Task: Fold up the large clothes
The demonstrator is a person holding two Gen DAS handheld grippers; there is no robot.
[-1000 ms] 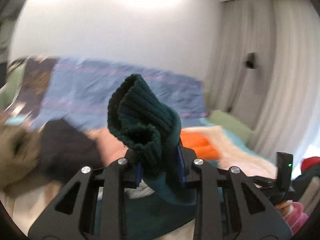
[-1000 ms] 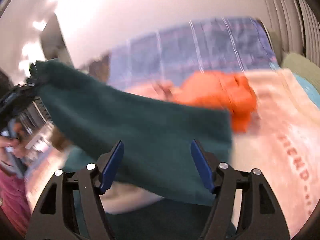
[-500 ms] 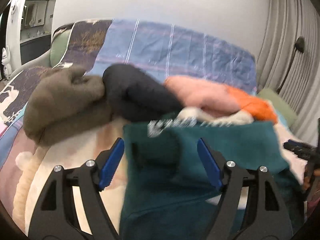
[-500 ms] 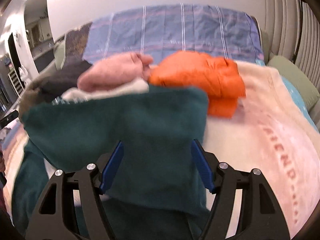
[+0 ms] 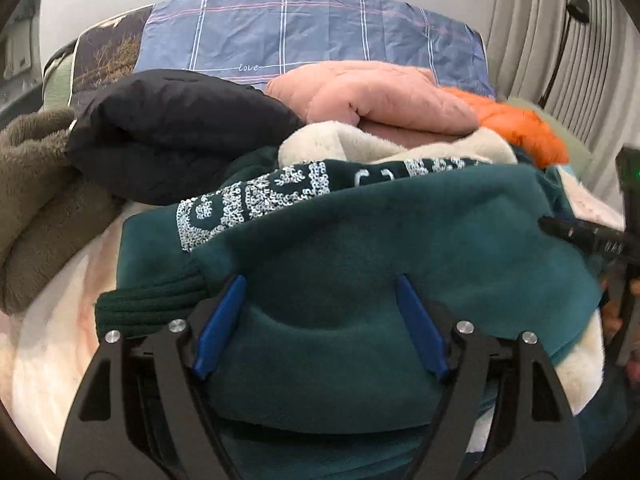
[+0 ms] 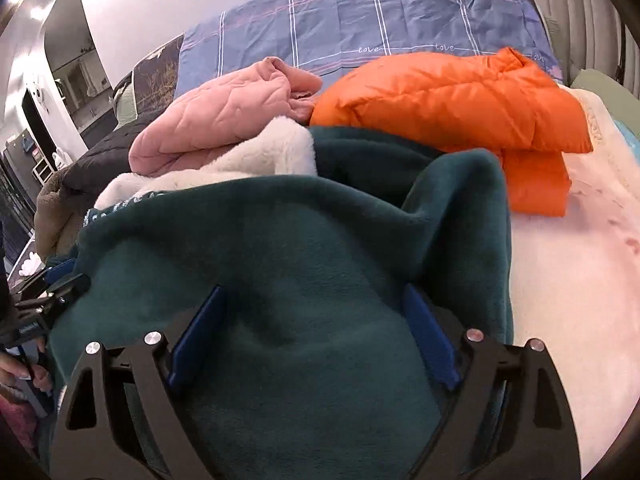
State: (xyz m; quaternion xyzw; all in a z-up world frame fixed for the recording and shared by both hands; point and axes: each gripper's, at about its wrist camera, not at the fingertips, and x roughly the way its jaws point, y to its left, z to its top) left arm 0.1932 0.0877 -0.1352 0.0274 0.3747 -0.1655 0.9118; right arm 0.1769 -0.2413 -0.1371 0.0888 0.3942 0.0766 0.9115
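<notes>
We find the dark green fleece garment [image 5: 400, 248] lying folded over on the bed, soft and napped, with a ribbed knit cuff [image 5: 148, 304] at its left edge and a band of silver sequin lettering [image 5: 256, 200] across the upper layer. Both claws stand over it. The left claw [image 5: 320, 322] has its blue pads opening wide, fleece lying between them but not pinched. The right claw [image 6: 316, 336] is likewise opening, cloth bulging between its pads, unclamped. Behind the garment we note a cream plush piece [image 6: 224, 164], a quilted pink jacket [image 6: 224, 120], a glossy orange puffer jacket [image 6: 460, 100], a black padded jacket [image 5: 176, 132] and a brown fleece [image 5: 36, 200]. A blue checked sheet [image 5: 312, 28] covers the far end of the bed.
</notes>
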